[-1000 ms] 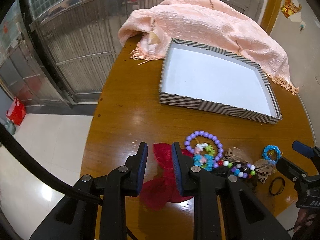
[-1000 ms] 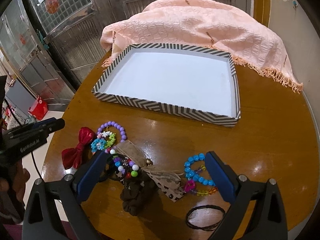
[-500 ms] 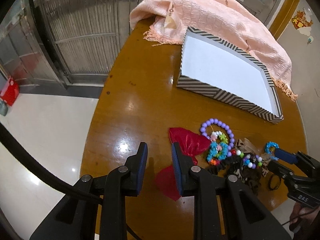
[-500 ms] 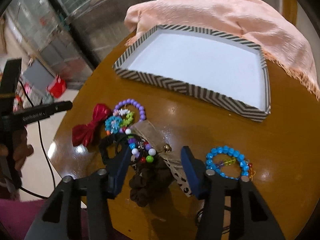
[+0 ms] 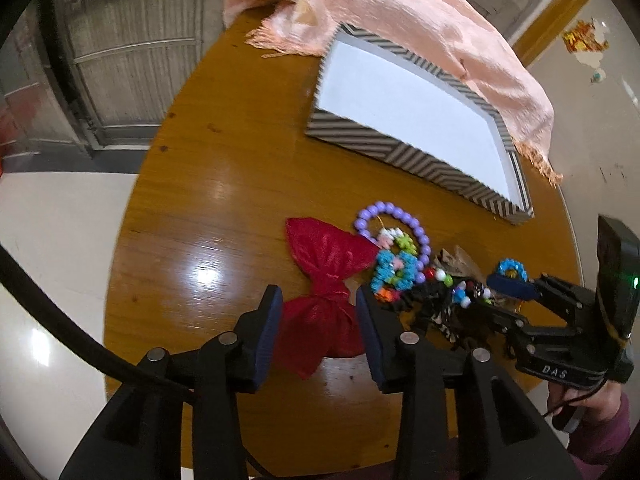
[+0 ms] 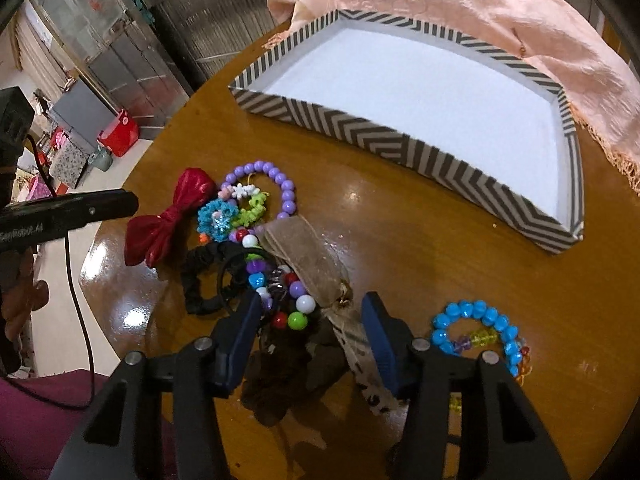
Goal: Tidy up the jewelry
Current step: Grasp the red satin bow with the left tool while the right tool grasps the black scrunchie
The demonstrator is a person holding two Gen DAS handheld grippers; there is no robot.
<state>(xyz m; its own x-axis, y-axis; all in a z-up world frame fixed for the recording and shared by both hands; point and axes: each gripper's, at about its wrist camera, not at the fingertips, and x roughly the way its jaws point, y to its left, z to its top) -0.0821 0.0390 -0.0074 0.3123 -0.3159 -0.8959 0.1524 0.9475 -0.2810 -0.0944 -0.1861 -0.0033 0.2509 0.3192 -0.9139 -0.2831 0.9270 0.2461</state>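
Note:
A pile of jewelry lies at the near edge of a round wooden table [image 5: 224, 184]. A red bow [image 5: 326, 280] [image 6: 168, 220] sits between the fingers of my open left gripper [image 5: 318, 332], which straddles its lower half. My open right gripper [image 6: 310, 340] straddles a multicoloured bead bracelet [image 6: 280, 300], a tan ribbon [image 6: 308, 252] and a brown scrunchie [image 6: 288, 376]. A purple bead bracelet [image 6: 264, 188], a blue bead bracelet [image 6: 480, 332] and a black scrunchie [image 6: 200, 280] lie nearby. The striped tray [image 6: 360, 128] [image 5: 360, 136] stands behind, with nothing in it.
A pink fringed cloth [image 5: 400, 12] is draped behind and over the tray's far rim. The table edge drops to a white tiled floor [image 5: 52, 240] on the left. Metal doors [image 5: 120, 40] stand beyond the table.
My left gripper has opened wider and moved onto the red bow. My right gripper has narrowed and come down over the bead bracelet and ribbon, away from the blue bracelet.

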